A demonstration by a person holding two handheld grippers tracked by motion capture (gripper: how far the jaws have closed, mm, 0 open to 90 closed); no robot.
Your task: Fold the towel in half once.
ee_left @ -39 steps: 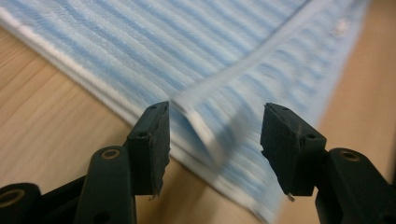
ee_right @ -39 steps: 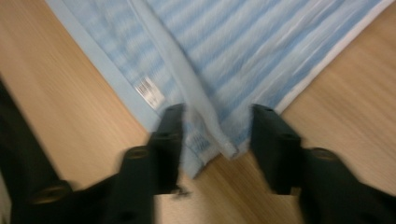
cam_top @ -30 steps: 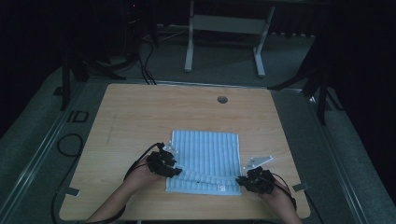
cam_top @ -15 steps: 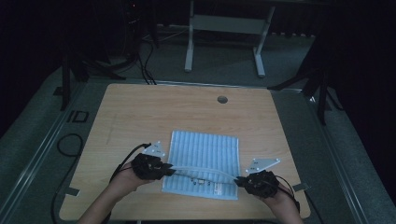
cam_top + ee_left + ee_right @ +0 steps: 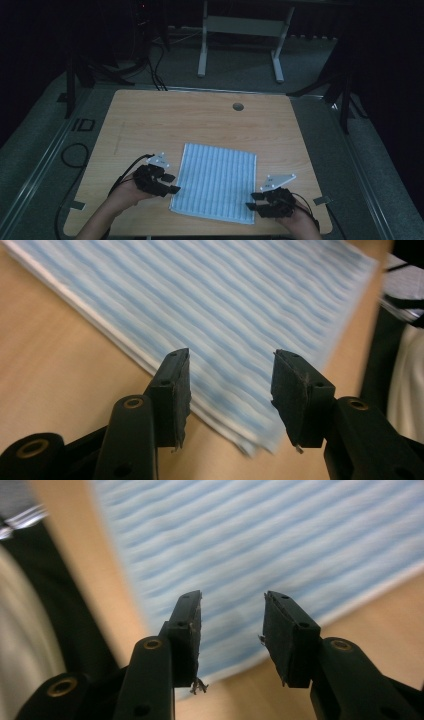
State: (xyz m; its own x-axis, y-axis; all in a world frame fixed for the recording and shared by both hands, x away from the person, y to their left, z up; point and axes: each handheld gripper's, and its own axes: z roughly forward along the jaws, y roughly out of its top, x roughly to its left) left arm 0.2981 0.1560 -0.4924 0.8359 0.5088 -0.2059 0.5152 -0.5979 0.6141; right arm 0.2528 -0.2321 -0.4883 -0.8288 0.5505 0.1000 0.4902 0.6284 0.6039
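A folded blue-and-white striped cloth (image 5: 216, 182) lies flat on a wooden counter (image 5: 165, 117), close to the near edge and a little right of its middle. The left gripper (image 5: 172, 183), held in a person's hand, sits just off the cloth's left side, near its near-left corner. Its jaws have just been opening and now stand apart with nothing between them; in the left gripper view the cloth's (image 5: 225, 305) layered edge lies below and beyond them. The right gripper (image 5: 253, 200) sits at the cloth's near-right corner. Its jaws have also just been opening and stand apart, empty, above the cloth (image 5: 280, 545) in the right gripper view.
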